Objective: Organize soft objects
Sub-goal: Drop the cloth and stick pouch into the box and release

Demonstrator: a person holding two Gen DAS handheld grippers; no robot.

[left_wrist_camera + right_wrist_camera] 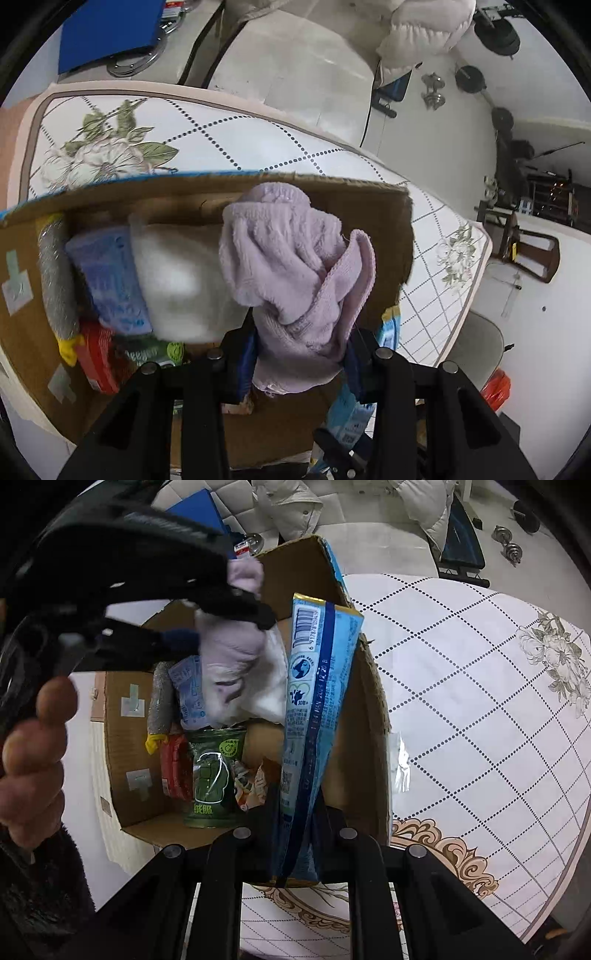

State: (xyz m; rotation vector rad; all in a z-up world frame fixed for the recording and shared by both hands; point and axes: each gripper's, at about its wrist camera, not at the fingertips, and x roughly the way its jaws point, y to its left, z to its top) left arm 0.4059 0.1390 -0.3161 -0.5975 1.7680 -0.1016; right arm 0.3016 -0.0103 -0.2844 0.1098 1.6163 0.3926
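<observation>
Cardboard box (365, 716): open-topped, standing on the bench (480, 701), whose patterned cover lies bare to the box's right. Far wall rim runs straight across the left wrist view; right wall torn along its top edge.

Box contents, left side: grey roll (55, 273) against the left wall, blue packet (110, 280) beside it, white soft bundle (177, 280) next, red packet (175, 771) and green pouch (214, 779) nearer the front. Bare cardboard floor shows in the middle and toward the right wall.

Left claw (301, 350): fingers clamped on a lilac towel (295, 273), which bunches up beyond the fingertips and hangs above the box interior, over the white bundle's right edge.

Right claw (295, 834): fingers closed on a long blue wrapper (317, 709), held upright inside the box, close to the right wall, just right of the towel.

Hand (33, 760): on the left claw's handle, at the left edge of the right wrist view.
</observation>
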